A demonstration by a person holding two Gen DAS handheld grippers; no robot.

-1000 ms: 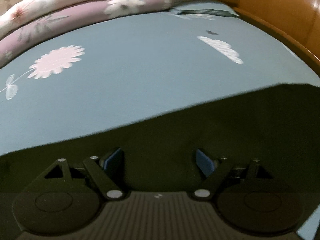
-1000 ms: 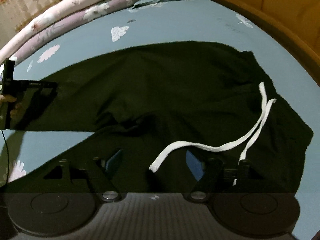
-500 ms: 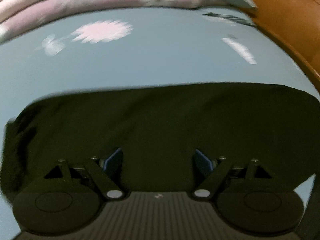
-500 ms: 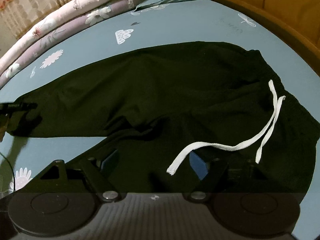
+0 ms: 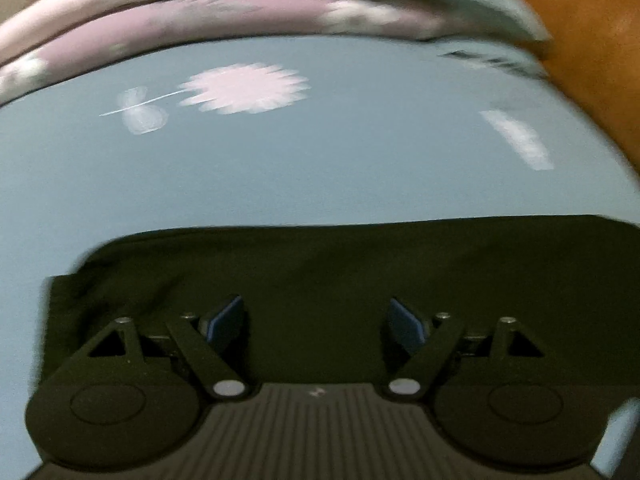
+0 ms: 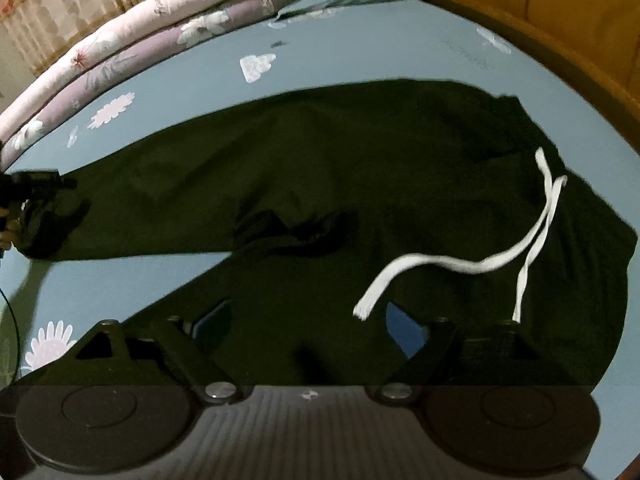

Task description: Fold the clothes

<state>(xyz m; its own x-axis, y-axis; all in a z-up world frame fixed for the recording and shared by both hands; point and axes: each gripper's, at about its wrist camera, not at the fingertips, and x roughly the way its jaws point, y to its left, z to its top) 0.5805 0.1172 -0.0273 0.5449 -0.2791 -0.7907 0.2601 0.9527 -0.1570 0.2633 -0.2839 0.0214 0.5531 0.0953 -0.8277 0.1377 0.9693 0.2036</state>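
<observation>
Item: dark trousers [image 6: 360,184], one pair, with a white drawstring [image 6: 460,264] at the waistband.

Location: spread flat on your blue bedsheet [image 6: 380,52], waistband toward the right of the right wrist view, two legs running left. The upper leg reaches far left to its cuff; the lower leg runs down toward the near edge of that view. Folded quilts [image 6: 120,64] lie well apart, along the far side of the bed.

Progress: no fold is visible. The legs lie apart in a shallow V with sheet showing between them, and a rumple sits at the crotch. Judged from this, you are at the laying-out stage; bringing one leg onto the other and folding down the length are both left to do. The drawstring lies loose across the front and would likely want tucking.

Right gripper [image 6: 308,324]: fingers spread wide, the jaws having just been opening. Cloth lies beneath and between them, but the pads [image 6: 404,332] do not press it. The drawstring's frayed end sits just beside the right pad.

Left gripper [image 5: 316,324]: fingers spread, nothing pinched. You hold it over the cuff end of a leg; the cuff's edge shows near the left pad [image 5: 224,320], with cloth under both pads. Whether the tips touch the cloth cannot be told; the view is blurred.
</observation>
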